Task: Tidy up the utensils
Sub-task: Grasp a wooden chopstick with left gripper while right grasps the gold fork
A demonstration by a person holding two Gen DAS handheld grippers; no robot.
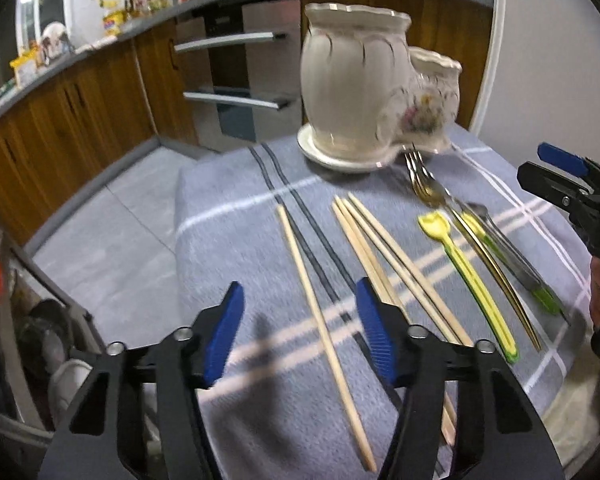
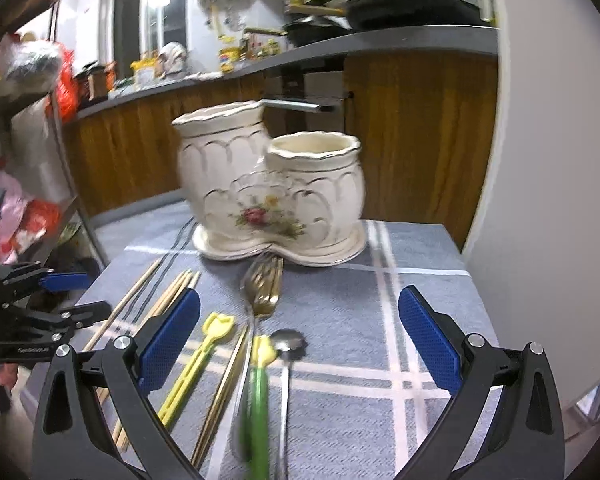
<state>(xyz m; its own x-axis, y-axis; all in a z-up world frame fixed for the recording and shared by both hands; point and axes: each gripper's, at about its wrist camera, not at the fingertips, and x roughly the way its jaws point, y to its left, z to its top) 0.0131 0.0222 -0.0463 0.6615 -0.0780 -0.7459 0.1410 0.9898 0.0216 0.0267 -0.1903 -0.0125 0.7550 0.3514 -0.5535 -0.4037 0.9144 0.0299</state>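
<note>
A cream ceramic two-pot utensil holder (image 1: pixel 356 88) (image 2: pixel 276 184) stands at the far side of a grey striped cloth (image 1: pixel 236 216). One wooden chopstick (image 1: pixel 320 312) lies apart; several more chopsticks (image 1: pixel 384 256) (image 2: pixel 172 292) lie beside it. To their right lie a yellow plastic utensil (image 1: pixel 468 276) (image 2: pixel 204 356), metal forks (image 1: pixel 424 184) (image 2: pixel 262 284), a green-handled utensil (image 2: pixel 258 412) and a metal spoon (image 2: pixel 286 344). My left gripper (image 1: pixel 300 332) is open, low over the single chopstick. My right gripper (image 2: pixel 300 344) is open above the spoon and forks.
Wooden kitchen cabinets with a dark countertop (image 2: pixel 204 80) run behind the table. An oven with metal handles (image 1: pixel 232 40) stands behind the holder. A rack with bags (image 2: pixel 28 80) is at the left, a white wall (image 2: pixel 560 160) at the right. Grey floor tiles (image 1: pixel 112 232) lie beyond the table's left edge.
</note>
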